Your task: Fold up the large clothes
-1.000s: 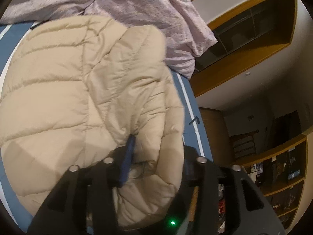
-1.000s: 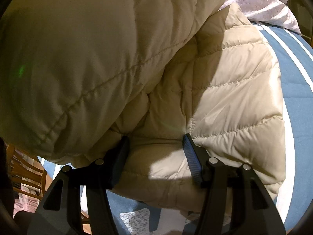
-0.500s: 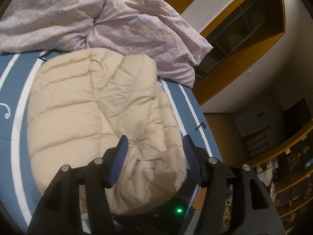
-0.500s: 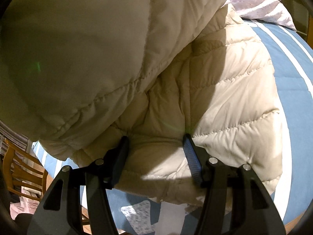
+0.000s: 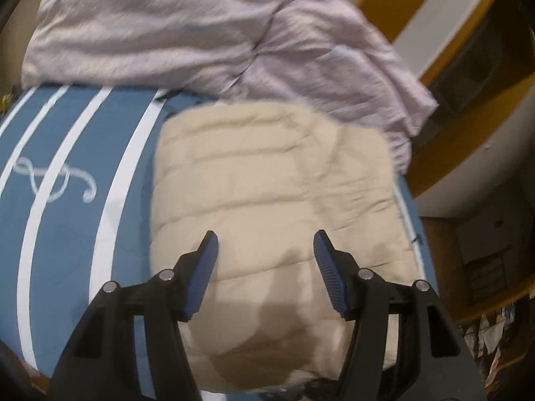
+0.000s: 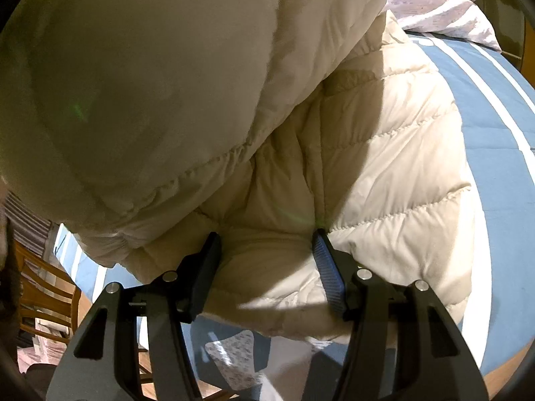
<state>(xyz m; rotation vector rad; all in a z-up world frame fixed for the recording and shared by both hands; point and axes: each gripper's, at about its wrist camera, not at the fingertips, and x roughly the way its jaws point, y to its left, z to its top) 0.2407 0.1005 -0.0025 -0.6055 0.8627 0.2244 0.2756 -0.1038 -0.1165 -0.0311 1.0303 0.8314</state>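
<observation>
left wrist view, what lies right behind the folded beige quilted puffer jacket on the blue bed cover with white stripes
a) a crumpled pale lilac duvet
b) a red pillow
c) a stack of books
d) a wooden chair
a: in the left wrist view the crumpled pale lilac duvet is bunched along the far edge of the beige quilted puffer jacket, which lies on the blue bed cover with white stripes.

The left wrist view was smeared by motion blur, so the quilting of the puffy beige down jacket [image 5: 267, 200] and the creases of the crumpled lilac duvet [image 5: 200, 33] barely read. Dim shelves at the right edge [image 5: 495, 317] held clutter too small to identify. In the right wrist view a raised jacket fold [image 6: 150, 83] hid whatever lay behind, and the frame edge cropped a wooden chair [image 6: 43, 287].
</observation>
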